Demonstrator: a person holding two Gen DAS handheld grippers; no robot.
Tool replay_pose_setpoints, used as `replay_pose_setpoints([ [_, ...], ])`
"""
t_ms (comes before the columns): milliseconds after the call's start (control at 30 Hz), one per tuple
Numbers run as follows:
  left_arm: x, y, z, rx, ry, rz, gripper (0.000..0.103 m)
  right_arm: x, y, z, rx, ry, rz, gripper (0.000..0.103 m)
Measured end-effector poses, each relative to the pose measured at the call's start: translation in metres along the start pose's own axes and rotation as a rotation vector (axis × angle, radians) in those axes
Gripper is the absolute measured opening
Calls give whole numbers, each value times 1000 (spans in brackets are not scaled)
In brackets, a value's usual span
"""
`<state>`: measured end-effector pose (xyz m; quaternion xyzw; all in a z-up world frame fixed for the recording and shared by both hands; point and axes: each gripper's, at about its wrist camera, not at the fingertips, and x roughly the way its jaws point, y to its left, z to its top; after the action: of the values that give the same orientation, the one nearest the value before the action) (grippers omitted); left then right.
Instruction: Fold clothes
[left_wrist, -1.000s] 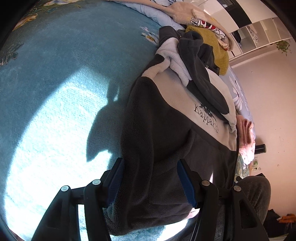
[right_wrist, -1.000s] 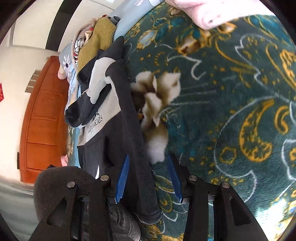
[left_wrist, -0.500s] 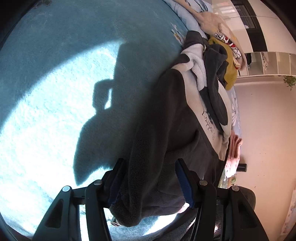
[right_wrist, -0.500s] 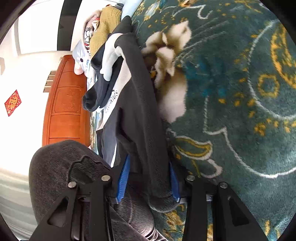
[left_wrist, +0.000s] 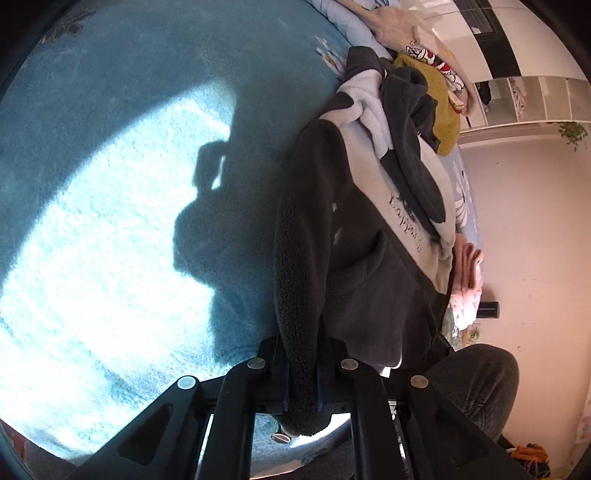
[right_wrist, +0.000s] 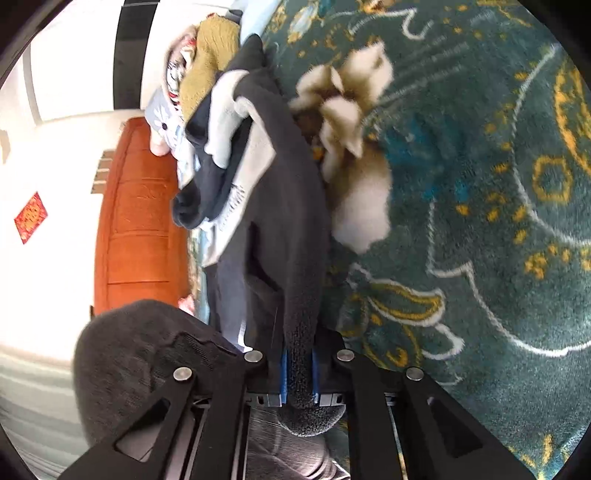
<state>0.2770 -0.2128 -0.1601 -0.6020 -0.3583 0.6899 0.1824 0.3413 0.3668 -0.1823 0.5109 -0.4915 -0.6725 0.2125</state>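
The left gripper (left_wrist: 301, 373) has its fingers clamped on the hem of a dark grey fleece (left_wrist: 369, 266); the right gripper (right_wrist: 299, 369) pinches the opposite hem corner of the fleece (right_wrist: 280, 221) between blue pads (right_wrist: 283, 373). The fleece lies stretched out on a teal blanket (left_wrist: 129, 221), its hood end against a pile of clothes (left_wrist: 439, 107) that includes a mustard knit. A person's grey-clad knee (right_wrist: 140, 354) sits close by the right gripper
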Motion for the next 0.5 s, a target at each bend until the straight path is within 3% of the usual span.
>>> replay_pose_setpoints([
  [267,-59,-45,49,-76,-205,-315,10,-20,80,70,-78,-121,217,9],
  [367,-74,-63,66,-90,-235,-396,10,-27,109,93,-93,-166,290,9],
  [500,-73,-86,99,-113,-240,-425,10,-43,130,116,-112,-173,325,9],
])
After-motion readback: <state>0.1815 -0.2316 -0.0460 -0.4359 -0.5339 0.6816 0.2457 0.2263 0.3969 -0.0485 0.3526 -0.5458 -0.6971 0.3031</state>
